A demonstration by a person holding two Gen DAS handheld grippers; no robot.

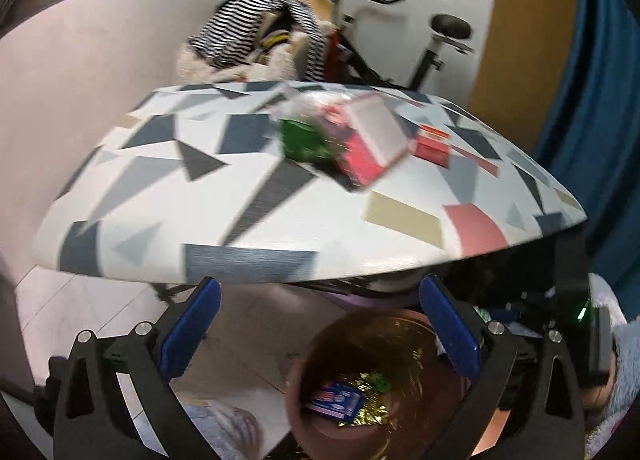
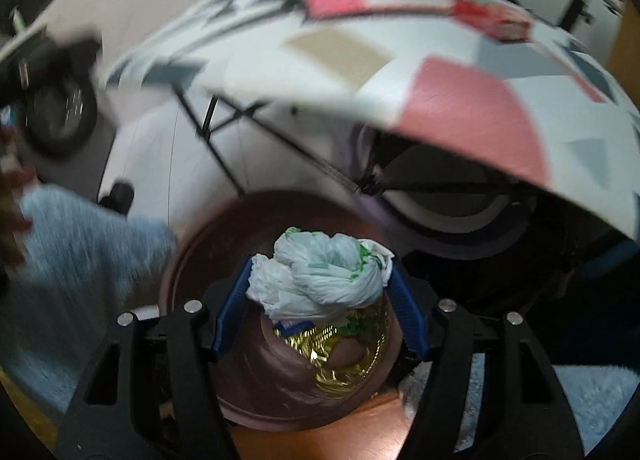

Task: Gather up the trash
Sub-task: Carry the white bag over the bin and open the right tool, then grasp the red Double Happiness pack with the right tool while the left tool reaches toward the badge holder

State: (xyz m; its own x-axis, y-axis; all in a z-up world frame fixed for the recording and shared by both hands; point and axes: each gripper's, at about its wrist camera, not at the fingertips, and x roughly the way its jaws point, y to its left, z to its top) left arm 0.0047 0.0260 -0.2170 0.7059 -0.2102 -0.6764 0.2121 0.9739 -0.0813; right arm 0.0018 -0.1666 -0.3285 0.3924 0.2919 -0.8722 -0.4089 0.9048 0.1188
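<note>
Trash drop in progress. Right hand-held gripper (image 2: 320, 296) holds a crumpled white plastic bag (image 2: 320, 280) with green print between its blue pads, low centre of the right wrist view, directly over the mouth of a brown bin (image 2: 192, 260). Bin already carries gold foil wrapper (image 2: 340, 356) and a blue-and-white packet (image 1: 336, 400), seen at the bottom of the left wrist view.

Left hand-held gripper (image 1: 320, 324) spread wide, nothing between the pads; it hangs by the bin rim, lower half of its own frame.

Judged step: bag is at the release point. Next move calls for parting the right fingers so the bag falls inside the rim; the bag is light and springy, so it may cling to a pad or catch on the edge.

More to collect, it seems: on the table (image 1: 160, 220), upper centre of the left view, lie a red-and-white box (image 1: 372, 144), a green wrapper (image 1: 300, 140) just beside it and touching, and a smaller red carton (image 1: 432, 144) at the right. All motion-blurred; labels unreadable.

Table has a white cover with grey, tan and pink geometric shapes, on thin black folding legs (image 2: 224, 148). Pale tiled floor (image 1: 52, 300) beneath. Behind the table, upper frame: a striped garment (image 1: 248, 28) heaped on something, an exercise bike (image 1: 440, 44), a blue curtain (image 1: 600, 100) at right edge.
</note>
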